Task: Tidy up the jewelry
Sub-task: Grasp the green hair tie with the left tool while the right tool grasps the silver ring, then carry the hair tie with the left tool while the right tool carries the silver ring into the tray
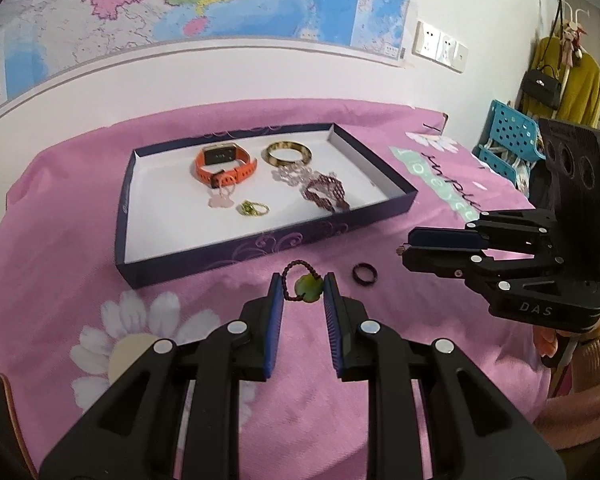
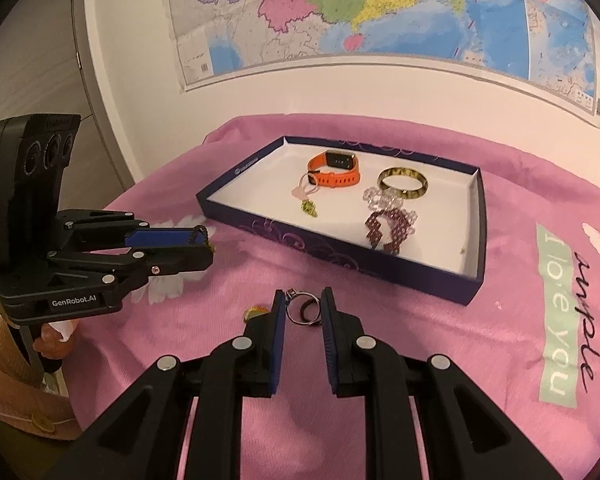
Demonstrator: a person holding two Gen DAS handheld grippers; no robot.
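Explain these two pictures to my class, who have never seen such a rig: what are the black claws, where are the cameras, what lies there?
No robot: a person holds two hand grippers, each with a camera looking along its fingers. One picture is from the left gripper, which straddles a corded green pendant; the other from the right gripper, straddling a silver ring. Whether either is squeezed tight is unclear. A dark ring lies on the pink cloth. The shallow box holds an orange watch, a bangle and beaded pieces.
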